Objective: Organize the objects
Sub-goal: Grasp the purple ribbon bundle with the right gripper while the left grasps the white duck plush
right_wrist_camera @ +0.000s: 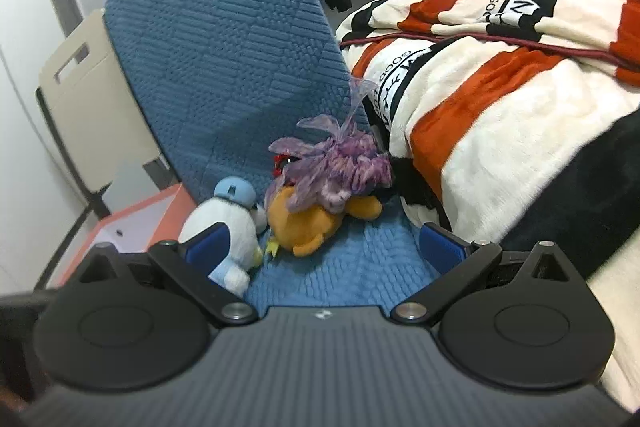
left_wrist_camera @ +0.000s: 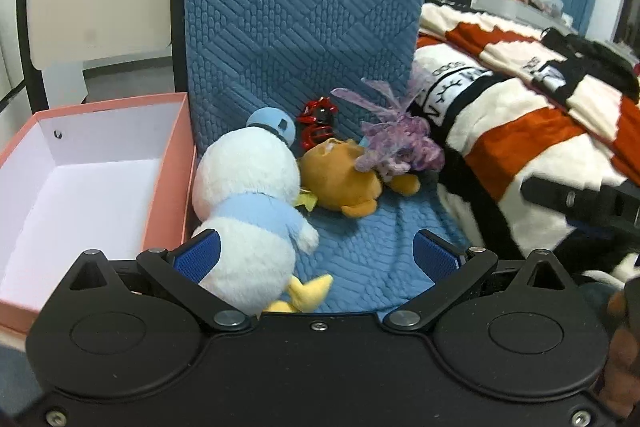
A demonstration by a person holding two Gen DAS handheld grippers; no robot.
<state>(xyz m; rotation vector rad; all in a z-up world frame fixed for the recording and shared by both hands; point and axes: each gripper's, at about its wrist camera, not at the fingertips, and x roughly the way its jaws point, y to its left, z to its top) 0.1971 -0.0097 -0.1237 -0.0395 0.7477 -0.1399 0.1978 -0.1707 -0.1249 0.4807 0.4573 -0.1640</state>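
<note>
Because the left hand-held gripper is spread wide with only its left pad touching the white duck plush, which lies on the blue quilted cover beside the empty pink box, a closing pinch may slip off its soft body or push it against the orange plush, while the right hand-held gripper hangs spread too.

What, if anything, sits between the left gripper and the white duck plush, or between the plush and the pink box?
Nothing visible. The left gripper is open, and the white duck plush lies just ahead, against its left finger. The pink box stands right beside the plush, open-topped and empty; only its near wall has to be cleared.
</note>
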